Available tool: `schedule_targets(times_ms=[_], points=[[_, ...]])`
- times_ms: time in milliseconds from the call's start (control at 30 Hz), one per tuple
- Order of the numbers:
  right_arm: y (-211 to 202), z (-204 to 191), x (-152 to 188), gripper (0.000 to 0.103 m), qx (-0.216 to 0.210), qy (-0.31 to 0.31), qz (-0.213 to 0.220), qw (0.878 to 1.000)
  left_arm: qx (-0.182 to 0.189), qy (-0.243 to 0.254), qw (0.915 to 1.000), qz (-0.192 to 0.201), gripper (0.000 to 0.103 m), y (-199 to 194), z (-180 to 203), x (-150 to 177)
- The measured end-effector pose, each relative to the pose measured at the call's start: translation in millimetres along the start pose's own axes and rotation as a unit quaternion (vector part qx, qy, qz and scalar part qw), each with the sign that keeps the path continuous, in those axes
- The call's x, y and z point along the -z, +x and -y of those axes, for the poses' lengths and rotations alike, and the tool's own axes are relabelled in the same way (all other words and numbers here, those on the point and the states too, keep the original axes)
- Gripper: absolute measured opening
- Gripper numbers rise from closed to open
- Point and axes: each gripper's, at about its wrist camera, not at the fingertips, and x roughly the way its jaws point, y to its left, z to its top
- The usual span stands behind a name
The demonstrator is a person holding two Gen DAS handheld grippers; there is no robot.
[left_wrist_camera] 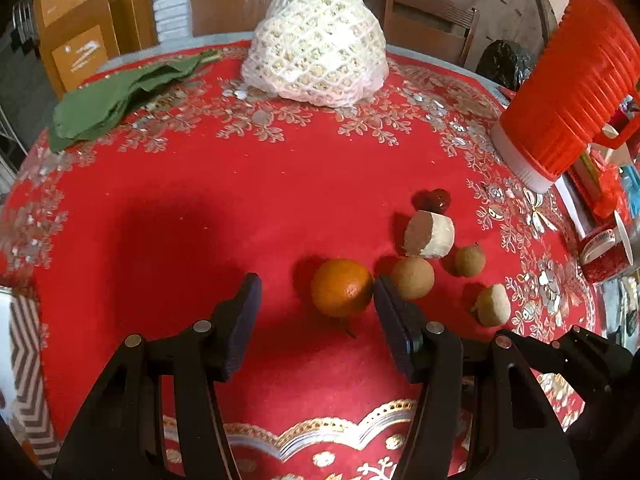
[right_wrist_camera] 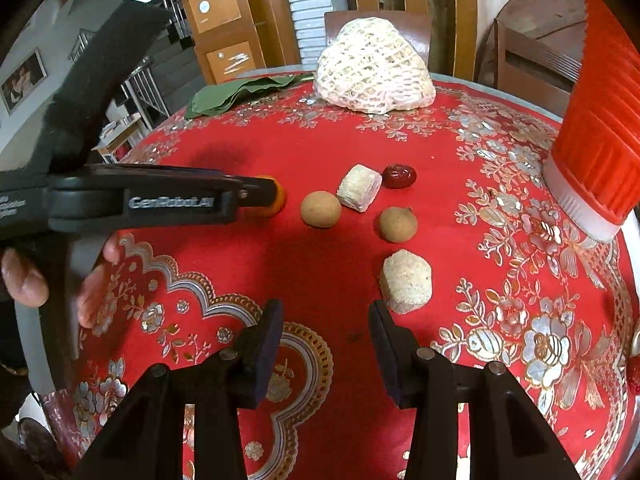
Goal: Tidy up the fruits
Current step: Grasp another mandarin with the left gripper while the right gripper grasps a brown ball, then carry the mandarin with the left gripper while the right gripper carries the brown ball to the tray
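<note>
An orange (left_wrist_camera: 342, 287) lies on the red tablecloth (left_wrist_camera: 240, 200) between the fingers of my left gripper (left_wrist_camera: 316, 280). It sits against the right pad, with a gap to the left pad, so the gripper is open around it. In the right wrist view the left gripper (right_wrist_camera: 268, 196) shows side-on and hides most of the orange (right_wrist_camera: 280, 200). My right gripper (right_wrist_camera: 326, 306) stands open over bare cloth, with a beige cut piece (right_wrist_camera: 406, 280) just right of its right finger. Two brown round fruits (right_wrist_camera: 321, 209) (right_wrist_camera: 398, 224), another beige piece (right_wrist_camera: 359, 187) and a dark red fruit (right_wrist_camera: 399, 176) lie beyond.
A white foam-net mound (right_wrist_camera: 374, 66) and green leaves (right_wrist_camera: 240, 94) lie at the table's far side. A tall orange-red jug (right_wrist_camera: 600, 128) stands at the right edge. A person's hand (right_wrist_camera: 24, 280) holds the left gripper. Chairs and wooden furniture stand behind the table.
</note>
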Motion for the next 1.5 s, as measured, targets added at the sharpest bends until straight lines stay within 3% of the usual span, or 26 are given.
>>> schedule_targets(times_ms=[67,100,133,167,400,633,667,767,1100,1500], points=[[2.7,-0.8,-4.9,0.043,0.000,-0.006,-0.004,1.000,-0.008,0.007,0.9999,0.003,0.056,2.6,1.4,-0.5],[4.5,-1.1,-7.6,0.043,0.001,-0.008,-0.005,1.000,-0.009,0.007,0.9999,0.003,0.051,4.3,0.8,-0.3],[6.6,-1.3,-10.4,0.043,0.003,-0.010,-0.007,1.000,-0.002,0.002,1.0000,-0.003,0.033,7.3,-2.0,-0.3],[9.0,-1.7,-14.5,0.043,0.005,-0.013,-0.009,1.000,0.001,-0.004,0.9999,-0.009,0.032,9.8,-4.6,-0.5],[30.3,-6.7,-41.5,0.043,0.022,-0.032,-0.013,0.999,-0.013,-0.017,0.9998,0.002,0.032,-3.2,-17.7,3.7],[55.5,-9.0,-59.2,0.043,-0.002,-0.025,-0.017,1.000,-0.022,-0.014,0.9996,0.008,0.032,-22.6,-16.4,17.0],[56.9,-10.4,-58.4,0.039,0.002,-0.030,-0.018,0.999,-0.023,-0.013,0.9996,0.009,0.032,-24.8,-16.4,19.2],[51.9,-12.3,-56.3,0.027,-0.006,-0.034,-0.017,0.999,-0.032,-0.016,0.9993,0.014,0.032,-30.4,-18.8,25.6],[32.8,-25.6,-44.3,0.027,-0.021,-0.040,-0.006,0.999,-0.046,-0.031,0.9983,0.017,0.032,-46.6,-39.9,48.7],[6.1,-66.8,-28.8,0.027,-0.037,-0.063,0.017,0.997,-0.084,-0.038,0.9945,0.050,0.032,-78.1,-63.7,75.4]])
